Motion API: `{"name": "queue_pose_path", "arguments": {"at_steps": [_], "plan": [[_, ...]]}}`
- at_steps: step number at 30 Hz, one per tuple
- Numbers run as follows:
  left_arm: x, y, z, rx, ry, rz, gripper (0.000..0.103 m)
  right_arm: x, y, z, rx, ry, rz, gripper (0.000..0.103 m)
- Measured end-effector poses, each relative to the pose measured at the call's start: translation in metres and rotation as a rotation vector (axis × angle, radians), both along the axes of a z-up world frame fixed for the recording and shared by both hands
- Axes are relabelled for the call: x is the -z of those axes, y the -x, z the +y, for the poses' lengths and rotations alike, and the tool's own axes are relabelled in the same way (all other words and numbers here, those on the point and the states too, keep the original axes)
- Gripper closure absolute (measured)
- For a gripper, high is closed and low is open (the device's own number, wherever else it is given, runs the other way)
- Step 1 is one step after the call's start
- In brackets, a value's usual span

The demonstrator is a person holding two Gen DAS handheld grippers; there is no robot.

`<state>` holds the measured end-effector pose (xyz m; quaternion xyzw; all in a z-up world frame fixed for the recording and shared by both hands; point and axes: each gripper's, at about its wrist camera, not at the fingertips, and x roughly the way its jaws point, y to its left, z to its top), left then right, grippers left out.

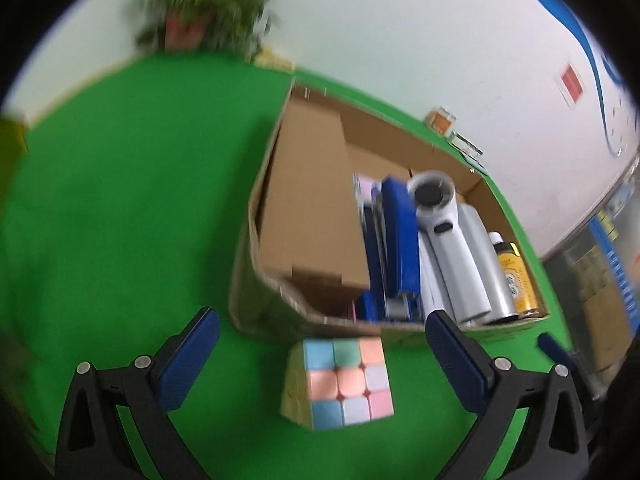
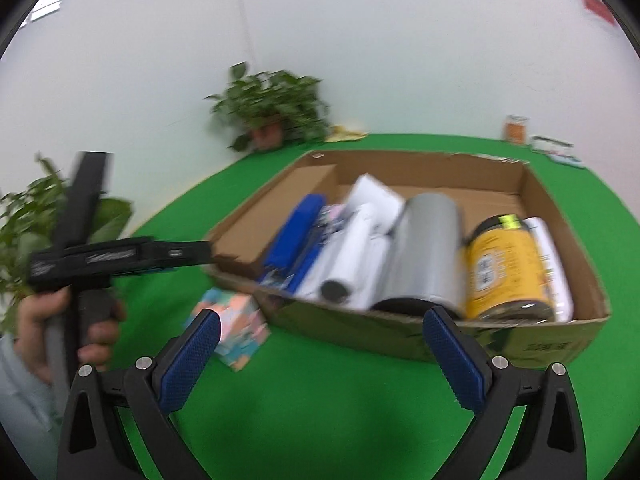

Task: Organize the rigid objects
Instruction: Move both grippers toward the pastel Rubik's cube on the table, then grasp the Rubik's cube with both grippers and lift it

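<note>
A pastel puzzle cube (image 1: 338, 384) rests on the green table just in front of an open cardboard box (image 1: 312, 184). My left gripper (image 1: 322, 320) is open, its blue pads standing wide on either side of the cube without touching it. In the box lie a blue stapler (image 1: 398, 240), a white handheld fan (image 1: 436, 216), a silver cylinder (image 1: 476, 264) and a yellow bottle (image 1: 516, 280). My right gripper (image 2: 322, 316) is open and empty before the box's (image 2: 520, 344) near wall, with the cube (image 2: 232, 324) at its left finger.
A potted plant (image 2: 272, 116) stands in the back corner and another plant (image 2: 36, 216) at the left. A hand (image 2: 96, 332) holds the other tool's black frame. An orange jar (image 2: 516, 128) and small packets sit behind the box. Bare green cloth spreads left of the box.
</note>
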<state>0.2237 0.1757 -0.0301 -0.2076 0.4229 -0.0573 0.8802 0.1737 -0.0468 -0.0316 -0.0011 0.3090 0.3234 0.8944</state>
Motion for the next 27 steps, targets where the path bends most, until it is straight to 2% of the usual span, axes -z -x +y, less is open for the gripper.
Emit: {"name": "queue_pose_path", "arguments": {"at_steps": [2, 3, 5, 7, 8, 10, 15, 20, 23, 27], "plan": [[0.017, -0.006, 0.003, 0.004, 0.060, 0.061, 0.001, 0.008, 0.007, 0.007, -0.056, 0.010, 0.019, 0.001], [0.023, -0.008, 0.004, -0.001, 0.070, 0.084, 0.005, 0.012, 0.011, 0.011, -0.082, 0.018, 0.026, 0.001], [0.035, -0.011, 0.000, 0.016, 0.115, 0.118, 0.025, 0.018, 0.020, 0.015, -0.126, 0.027, 0.034, 0.001], [0.041, -0.012, -0.007, 0.060, 0.159, 0.130, 0.036, 0.022, 0.025, 0.014, -0.158, 0.028, 0.047, 0.001], [0.042, -0.012, -0.016, 0.088, 0.153, 0.139, 0.039, 0.026, 0.026, 0.014, -0.170, 0.028, 0.058, 0.001], [0.040, -0.009, -0.034, 0.131, 0.116, 0.138, 0.038, 0.033, 0.028, 0.011, -0.198, 0.027, 0.096, 0.001], [0.040, 0.001, -0.087, 0.219, 0.134, 0.196, 0.039, 0.045, 0.037, -0.006, -0.203, 0.062, 0.111, 0.001], [0.038, 0.026, -0.146, 0.353, 0.127, 0.266, 0.038, 0.058, 0.044, -0.044, -0.181, 0.092, 0.156, 0.003], [0.038, 0.038, -0.155, 0.379, 0.157, 0.279, 0.038, 0.066, 0.048, -0.062, -0.169, 0.099, 0.188, 0.005], [0.046, 0.043, -0.144, 0.363, 0.215, 0.295, 0.037, 0.073, 0.057, -0.055, -0.210, 0.105, 0.203, 0.007]]}}
